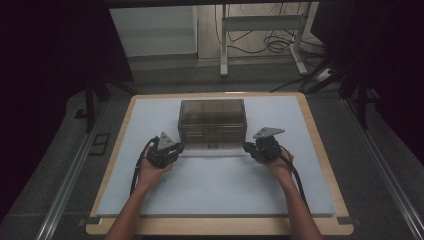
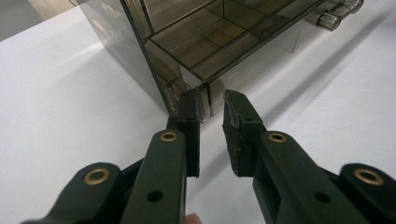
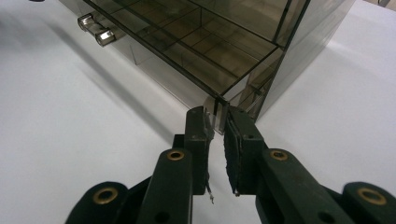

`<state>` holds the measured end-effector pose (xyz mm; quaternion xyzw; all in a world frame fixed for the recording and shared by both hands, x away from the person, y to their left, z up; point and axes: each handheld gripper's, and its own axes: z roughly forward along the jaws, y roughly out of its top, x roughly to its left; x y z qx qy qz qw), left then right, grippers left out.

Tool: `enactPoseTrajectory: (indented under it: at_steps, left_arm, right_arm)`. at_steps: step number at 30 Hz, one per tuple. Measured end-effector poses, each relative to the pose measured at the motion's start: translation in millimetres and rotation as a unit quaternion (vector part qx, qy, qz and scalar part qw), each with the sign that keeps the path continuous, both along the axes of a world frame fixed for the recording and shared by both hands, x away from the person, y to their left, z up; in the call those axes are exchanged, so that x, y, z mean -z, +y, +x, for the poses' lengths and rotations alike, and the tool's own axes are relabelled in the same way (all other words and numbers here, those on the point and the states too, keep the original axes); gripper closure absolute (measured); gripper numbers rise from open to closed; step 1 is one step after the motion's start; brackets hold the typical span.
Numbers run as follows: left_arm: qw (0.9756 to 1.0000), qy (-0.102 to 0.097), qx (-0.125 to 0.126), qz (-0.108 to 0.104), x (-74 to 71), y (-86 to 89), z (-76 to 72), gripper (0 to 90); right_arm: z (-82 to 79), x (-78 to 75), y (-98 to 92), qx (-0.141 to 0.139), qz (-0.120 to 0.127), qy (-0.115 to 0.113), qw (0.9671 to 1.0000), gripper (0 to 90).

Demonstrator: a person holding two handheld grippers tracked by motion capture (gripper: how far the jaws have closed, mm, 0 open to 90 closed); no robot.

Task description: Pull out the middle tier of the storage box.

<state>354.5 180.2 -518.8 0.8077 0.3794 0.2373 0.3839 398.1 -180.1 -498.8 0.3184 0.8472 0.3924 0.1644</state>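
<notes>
A light wooden table (image 1: 320,150) carries a pale grey-white rectangular mat (image 1: 220,185) that covers nearly all of its top (a thin wooden border shows at the left, right and near edges). On the mat, toward the far side and near the middle, stands a smoky translucent plastic drawer box (image 1: 212,122).

Lab or test room: pale foam-topped wooden table (image 1: 320,150), dark curtains at 9 and 3 o'clock, white metal stand (image 1: 260,30) with loose black cables (image 1: 270,46) at 12.
</notes>
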Motion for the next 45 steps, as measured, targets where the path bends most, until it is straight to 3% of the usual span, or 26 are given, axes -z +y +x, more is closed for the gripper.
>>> enactPoseTrajectory:
  at_steps: [45]
  left_arm:
    - [0.9999,-0.002,0.012,0.002,2.9,0.6,-27.0,78.4]
  right_arm:
    - [-26.4,2.5,-4.8,-0.013,-0.001,0.0,0.9999,79.3]
